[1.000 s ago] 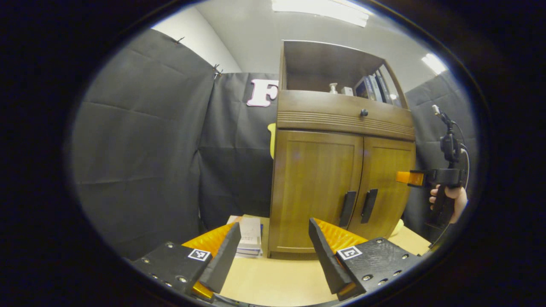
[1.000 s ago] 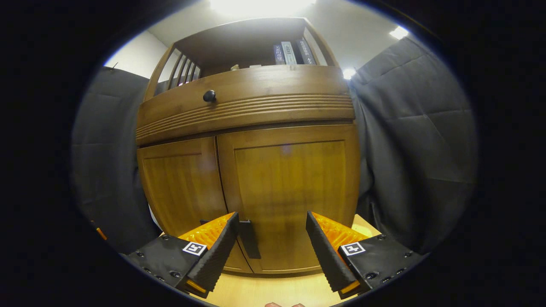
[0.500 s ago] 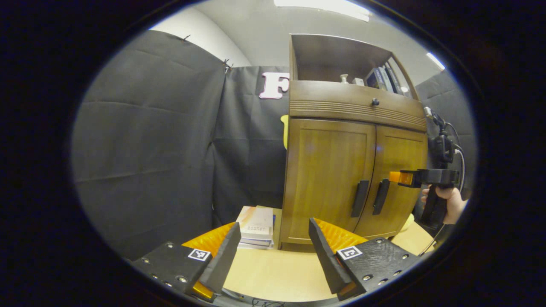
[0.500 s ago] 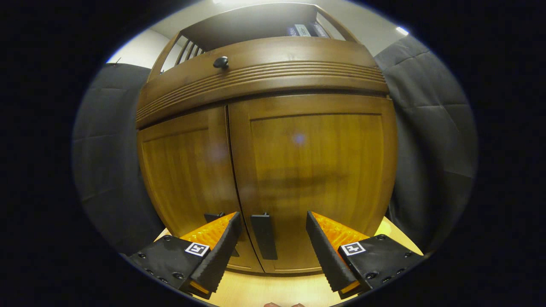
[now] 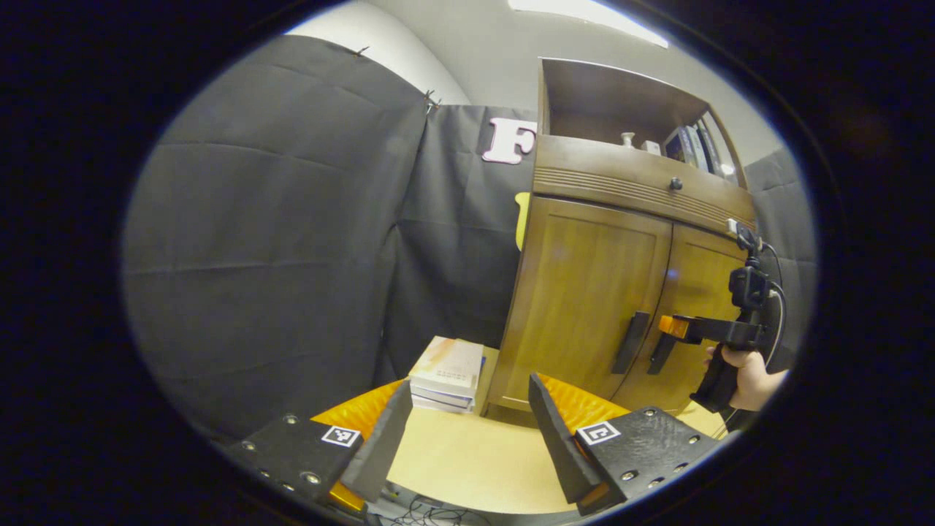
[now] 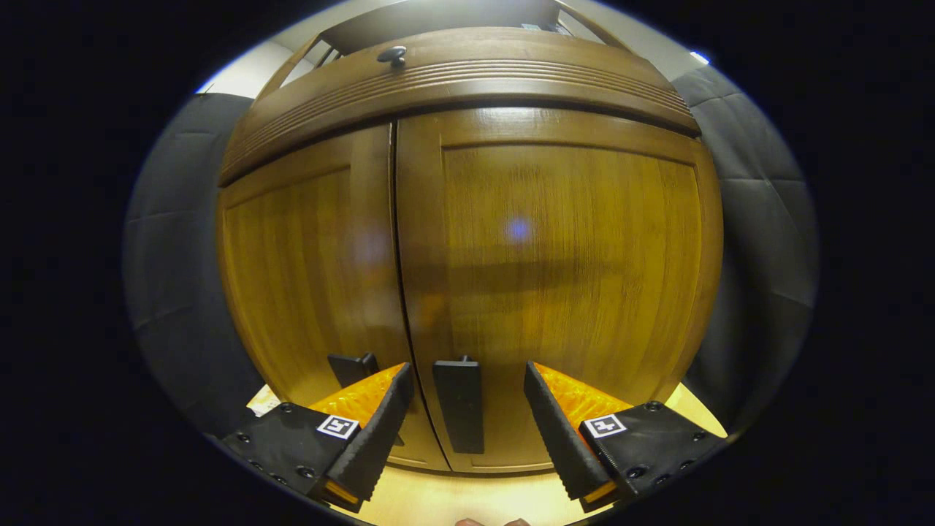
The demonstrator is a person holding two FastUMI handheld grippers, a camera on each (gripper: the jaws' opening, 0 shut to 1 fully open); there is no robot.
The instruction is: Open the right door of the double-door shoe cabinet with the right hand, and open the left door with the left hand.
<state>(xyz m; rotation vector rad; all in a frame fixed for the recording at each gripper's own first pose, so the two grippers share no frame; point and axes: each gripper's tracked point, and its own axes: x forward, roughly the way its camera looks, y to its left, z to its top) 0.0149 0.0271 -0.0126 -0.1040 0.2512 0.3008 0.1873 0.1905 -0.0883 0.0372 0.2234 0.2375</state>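
The right tongs (image 6: 464, 424) have advanced to the shoe cabinet (image 6: 467, 241) on the desk (image 5: 467, 456) — spread, straddling the right door handle (image 6: 459, 414), apparently untouched. Left tongs (image 5: 462, 431) released, well apart; both doors closed.

No legible text, perhaps on blurred book (image 5: 448, 365) covers.

Honey-brown wood-grain cabinet (image 6: 555, 241) with black door handles (image 6: 459, 405); pale yellowish table (image 5: 467, 460) at lower centre; white-covered book stack (image 5: 447, 372).
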